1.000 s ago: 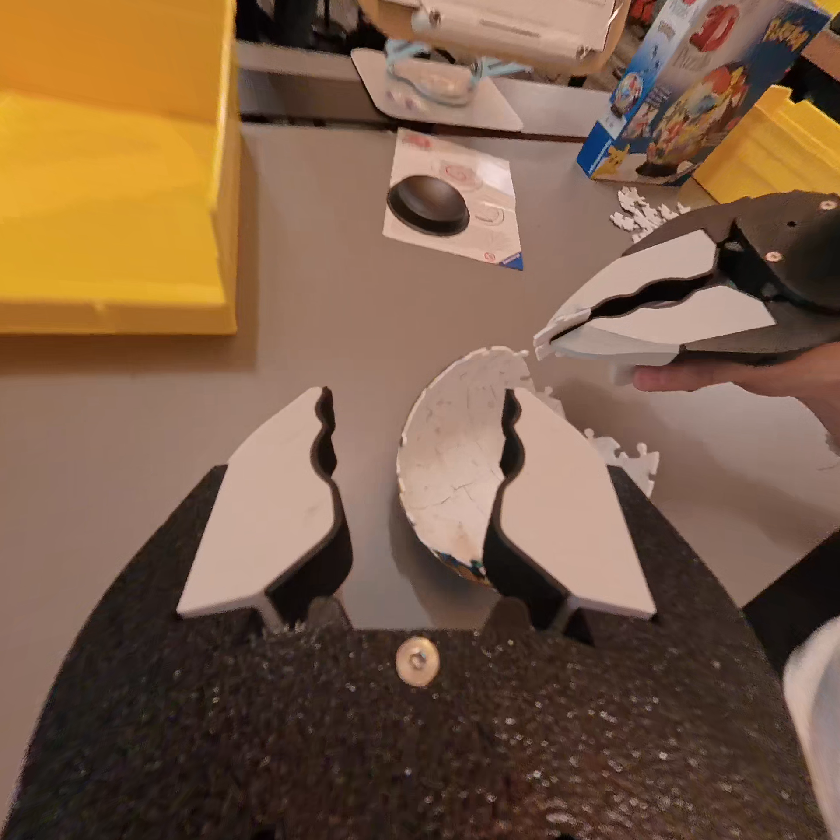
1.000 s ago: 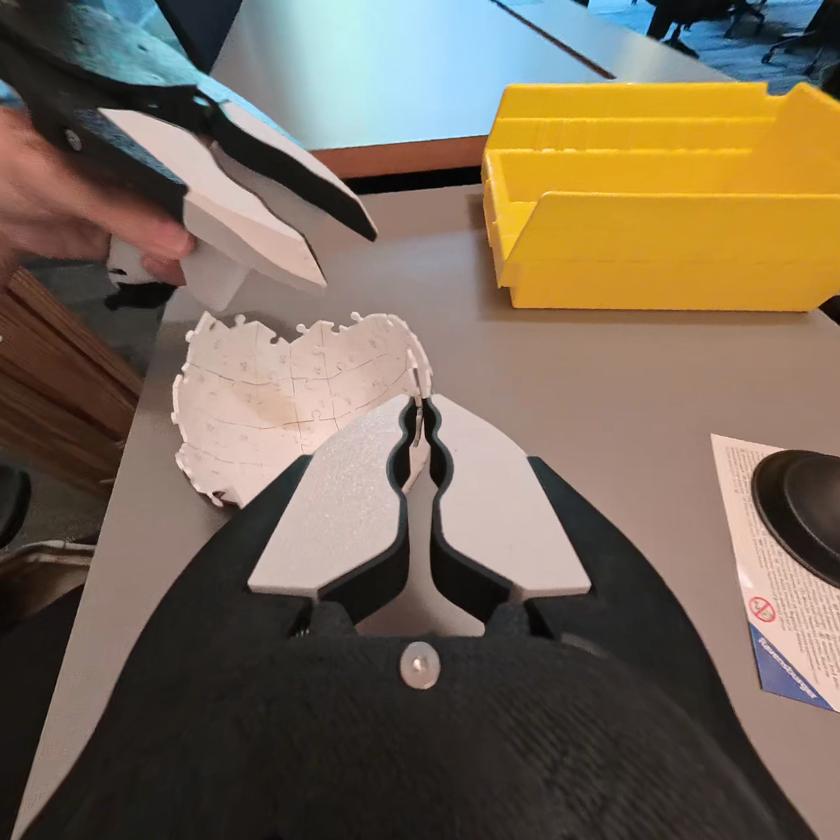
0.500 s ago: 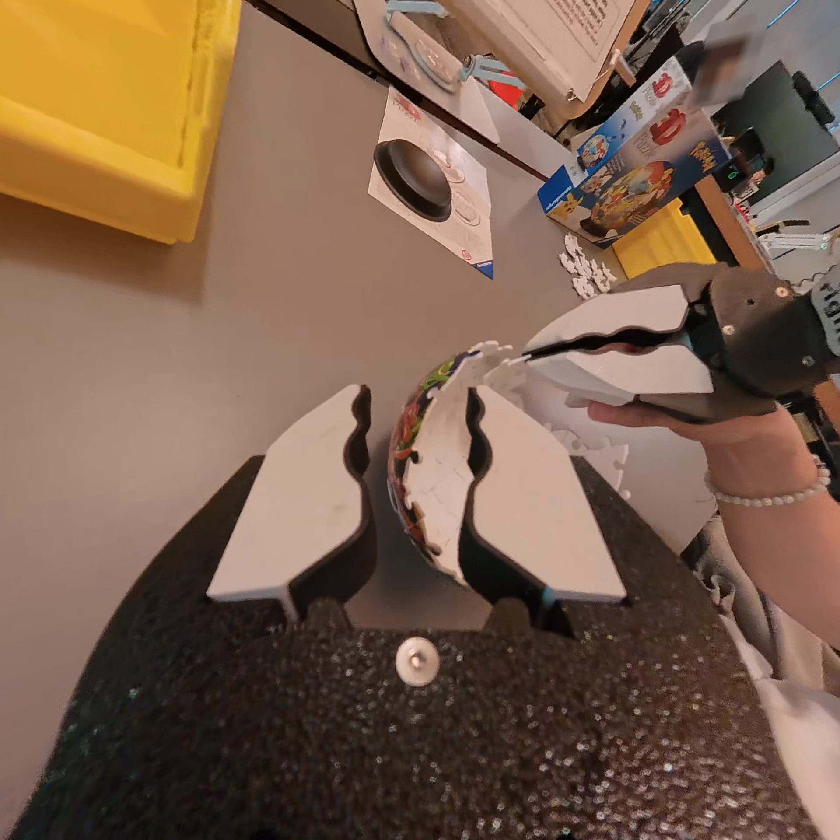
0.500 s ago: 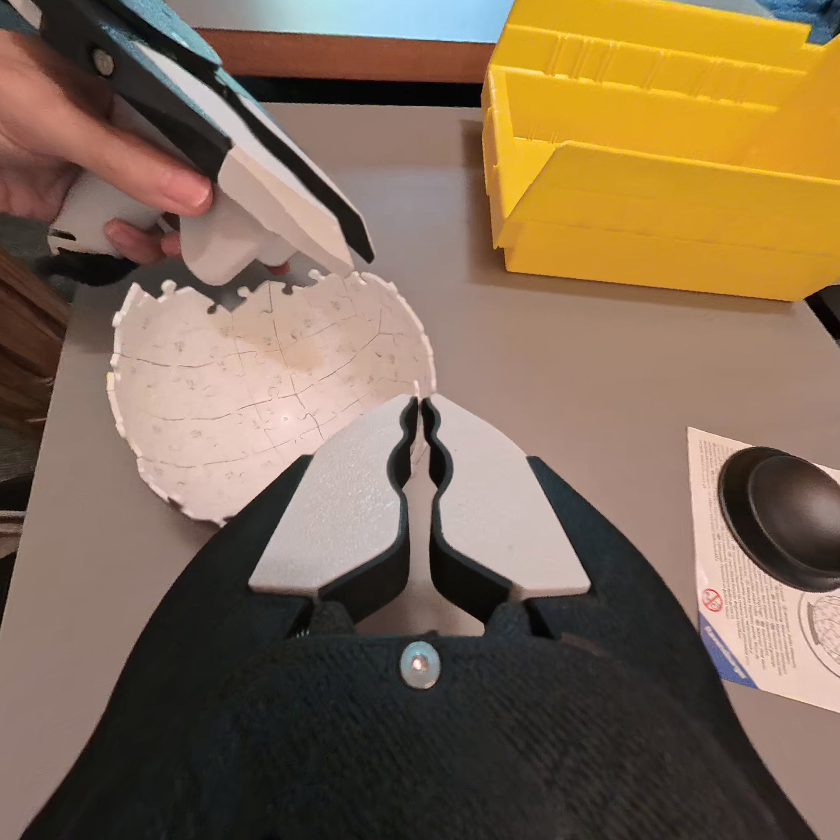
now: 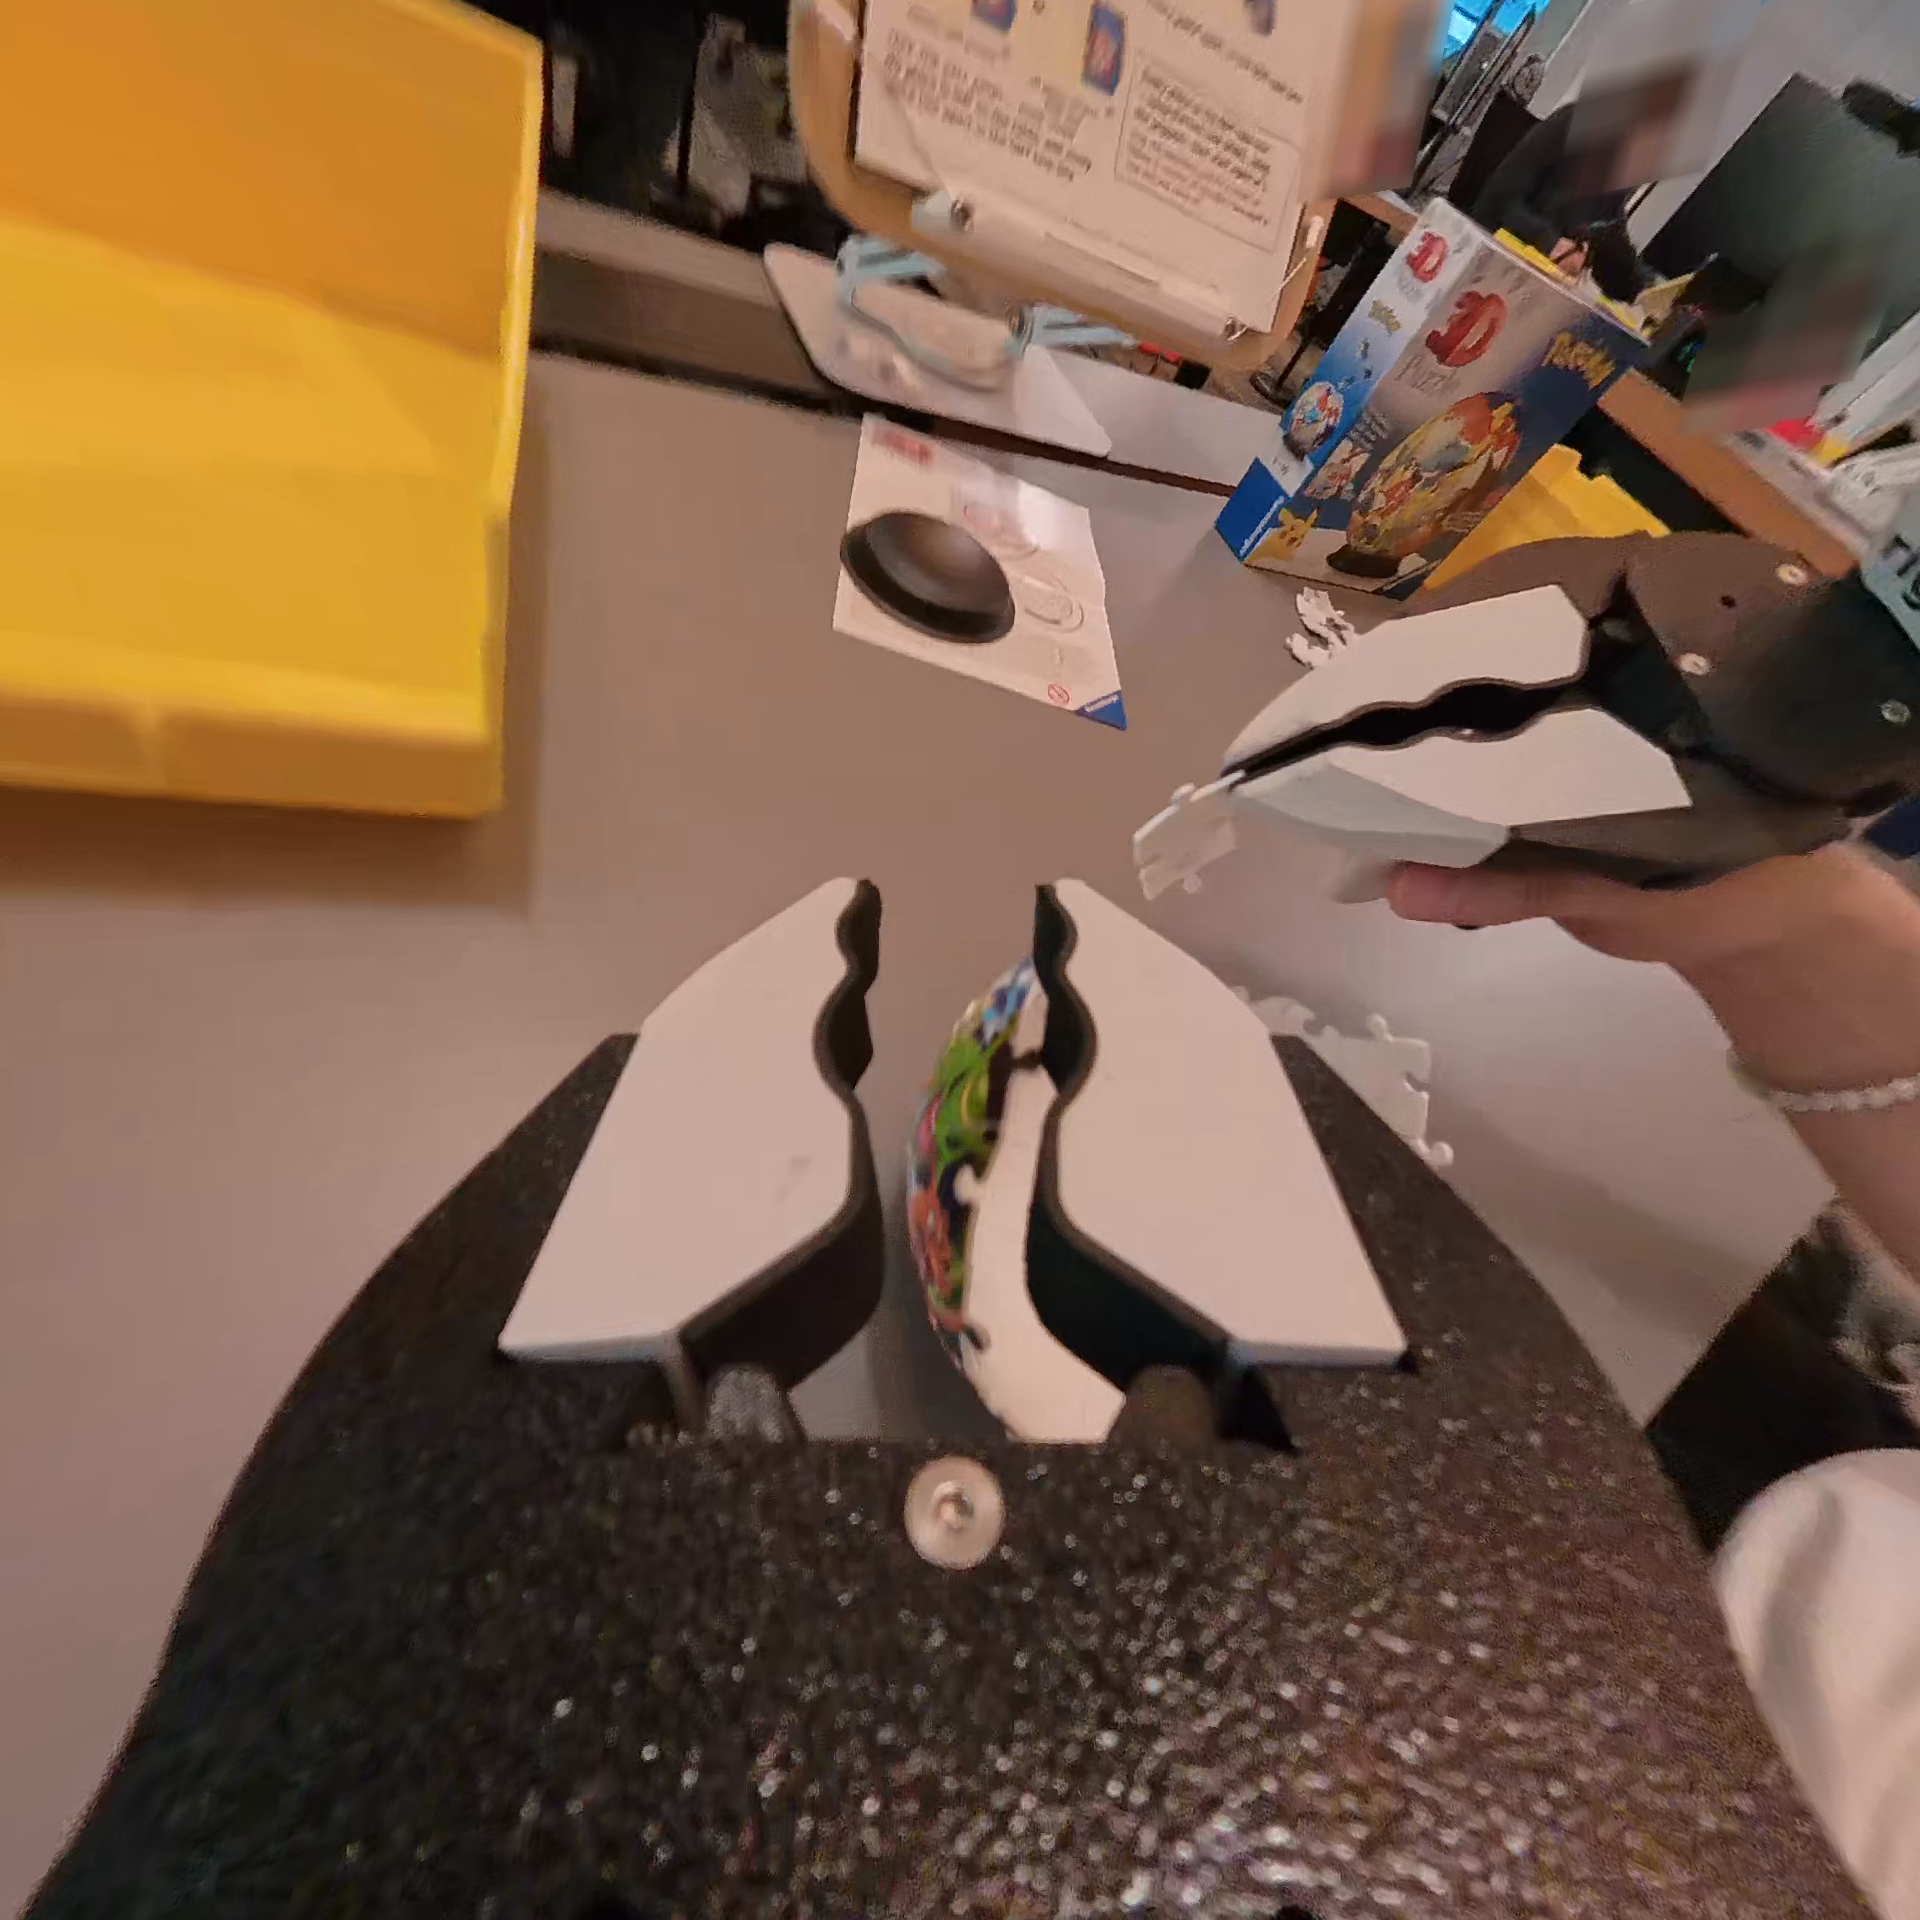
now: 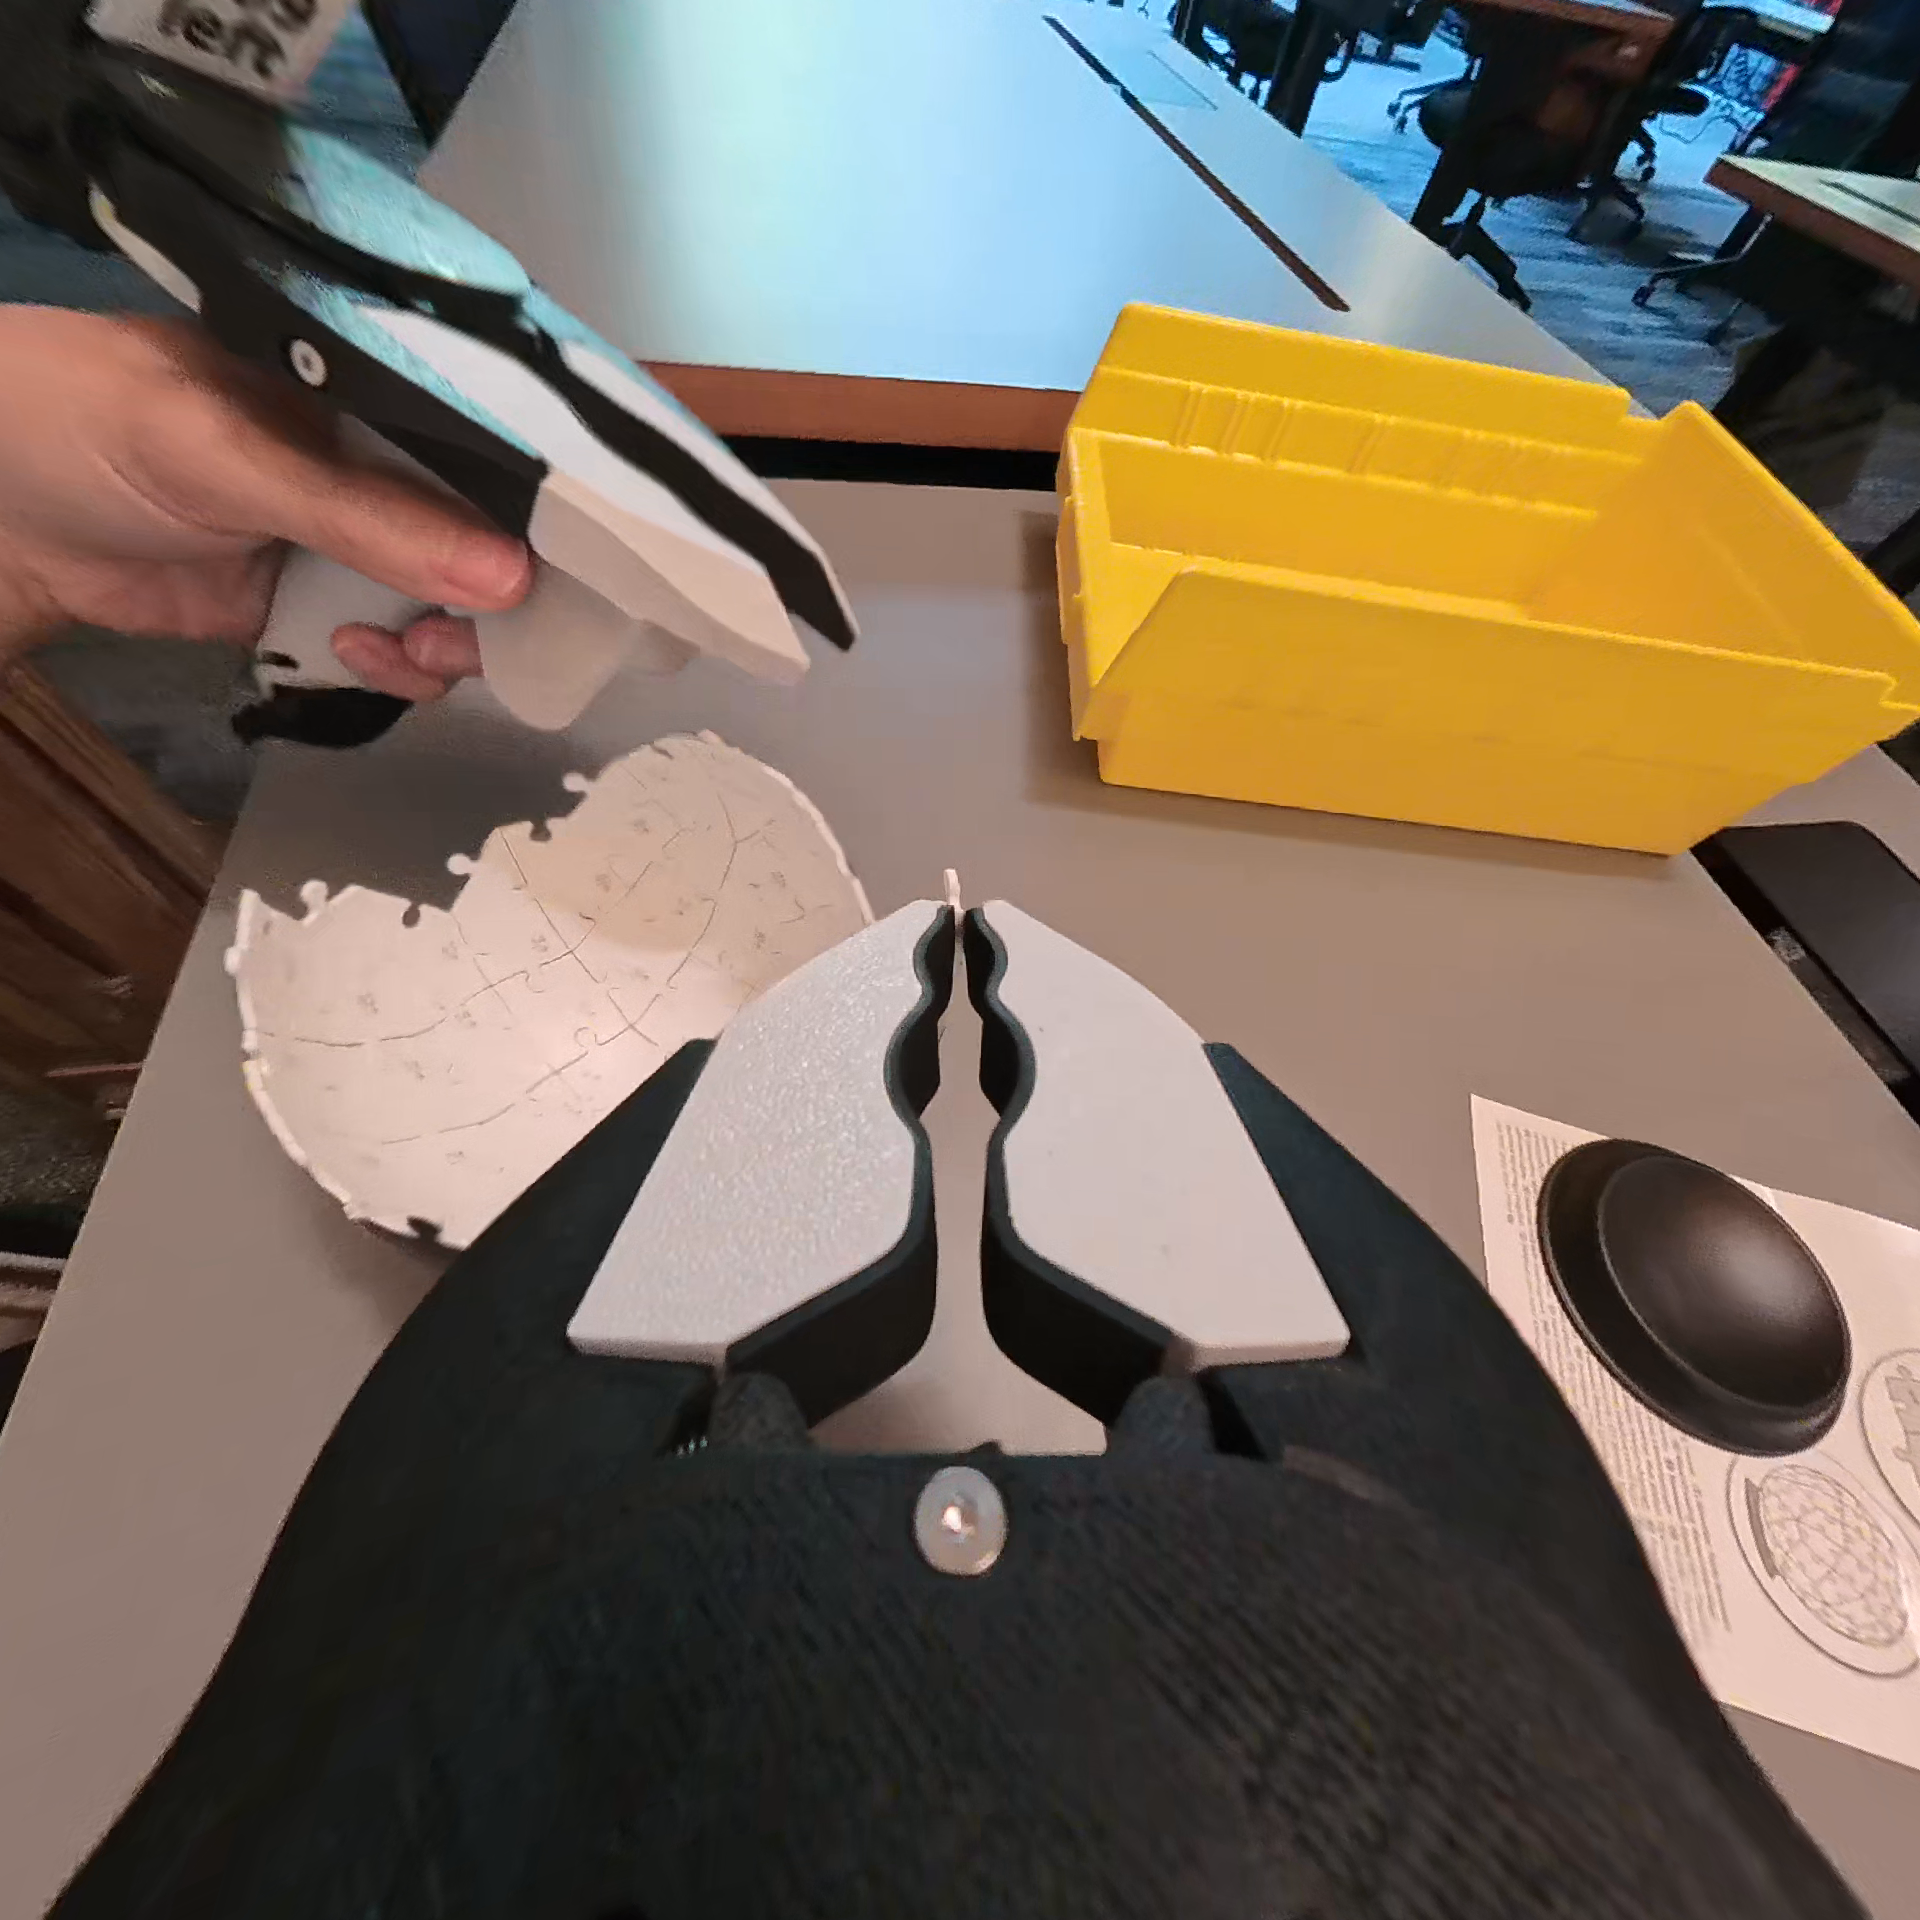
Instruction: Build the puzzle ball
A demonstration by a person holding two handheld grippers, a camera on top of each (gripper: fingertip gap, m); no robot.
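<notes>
White on its hollow inside and brightly printed in green, red and blue on its outer skin, the half-built puzzle ball (image 6: 540, 997) rests on the grey table (image 6: 1195, 852) as an open bowl with a jagged, knobbed rim; fine seams between its curved pieces show across the inner face. From the left wrist view the shell (image 5: 977, 1174) is seen edge-on in the gap between the left gripper's fingers, close against the right-hand finger (image 5: 1174, 1143); the left gripper (image 5: 951, 904) stands with its jaws parted, and whether either touches the shell cannot be told. The right gripper (image 6: 958, 914) has its jaws pressed nearly together on a thin white puzzle piece (image 5: 1179, 847), which pokes out past the tips; it hangs just above and to the right of the bowl's rim, apart from it. Ahead of the left gripper lies a printed leaflet (image 5: 997, 582) bearing a black round stand (image 5: 925, 577); beyond that stands the puzzle's box (image 5: 1423, 426). A yellow bin (image 6: 1455, 644) sits ahead of the right gripper.
</notes>
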